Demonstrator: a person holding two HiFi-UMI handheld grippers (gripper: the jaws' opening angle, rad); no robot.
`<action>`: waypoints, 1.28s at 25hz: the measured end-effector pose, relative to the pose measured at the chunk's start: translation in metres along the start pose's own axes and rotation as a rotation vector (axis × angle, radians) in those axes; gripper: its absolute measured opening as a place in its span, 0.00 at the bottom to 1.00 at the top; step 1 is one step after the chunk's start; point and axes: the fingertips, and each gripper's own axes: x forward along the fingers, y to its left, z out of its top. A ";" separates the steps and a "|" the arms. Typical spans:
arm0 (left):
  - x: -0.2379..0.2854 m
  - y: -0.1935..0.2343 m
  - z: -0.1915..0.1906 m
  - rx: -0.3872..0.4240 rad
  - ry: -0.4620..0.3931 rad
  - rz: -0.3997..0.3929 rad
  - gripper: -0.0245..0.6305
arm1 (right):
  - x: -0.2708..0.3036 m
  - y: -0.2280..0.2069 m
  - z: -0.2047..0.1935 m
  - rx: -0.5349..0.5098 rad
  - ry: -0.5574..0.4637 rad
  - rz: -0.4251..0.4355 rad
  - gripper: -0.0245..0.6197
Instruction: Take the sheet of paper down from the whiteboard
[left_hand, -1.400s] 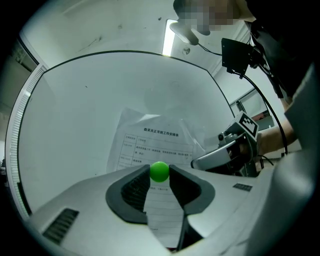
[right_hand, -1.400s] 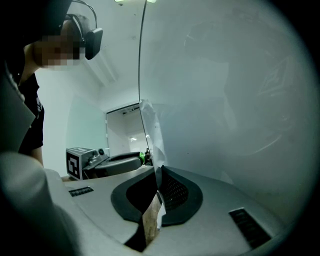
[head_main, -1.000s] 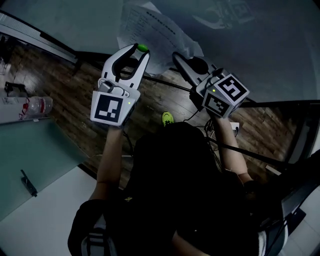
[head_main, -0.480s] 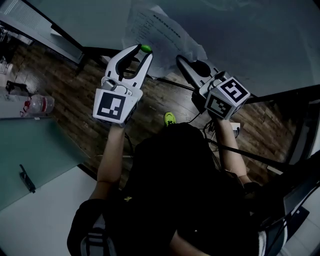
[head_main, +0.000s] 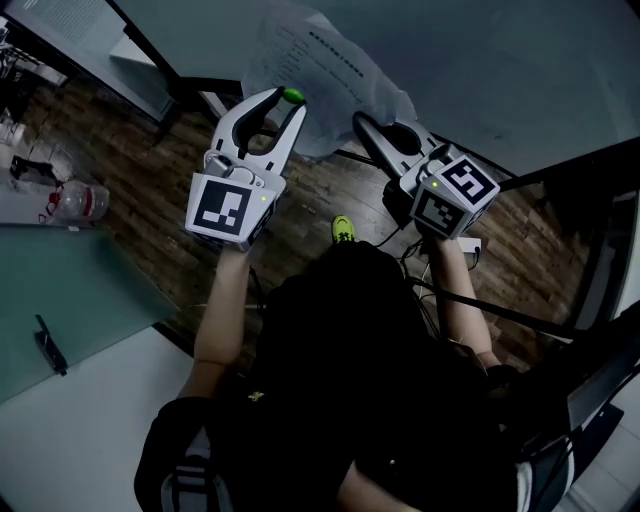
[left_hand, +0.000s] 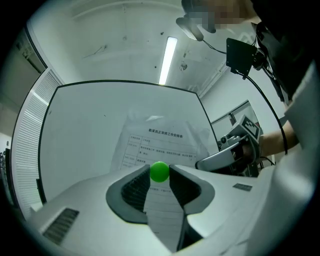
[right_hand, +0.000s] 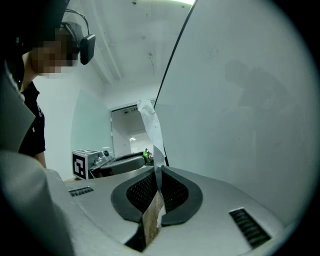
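Green, round and small, the magnet (left_hand: 160, 171) is clamped between the jaw tips of the left gripper (head_main: 283, 98), just in front of the sheet of paper (left_hand: 159, 142). The right gripper (right_hand: 158, 171) has its jaws pressed together on one edge of the sheet of paper, which rises up from between them. The sheet of paper hangs crumpled against the whiteboard (left_hand: 85, 135), ahead of both tools. I judge the task more than half done: the magnet is gripped and the paper is secured. What remains is to draw the sheet of paper clear of the whiteboard. Whether the magnet touches the whiteboard I cannot tell.
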 end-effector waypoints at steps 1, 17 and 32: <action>-0.008 -0.002 0.001 -0.003 0.000 -0.003 0.23 | -0.002 0.008 -0.001 0.000 0.000 -0.003 0.05; -0.161 -0.080 -0.003 0.003 -0.077 -0.069 0.23 | -0.070 0.167 -0.065 -0.063 -0.013 -0.041 0.05; -0.164 -0.086 -0.002 -0.017 -0.036 -0.102 0.23 | -0.076 0.175 -0.067 0.002 -0.016 -0.046 0.05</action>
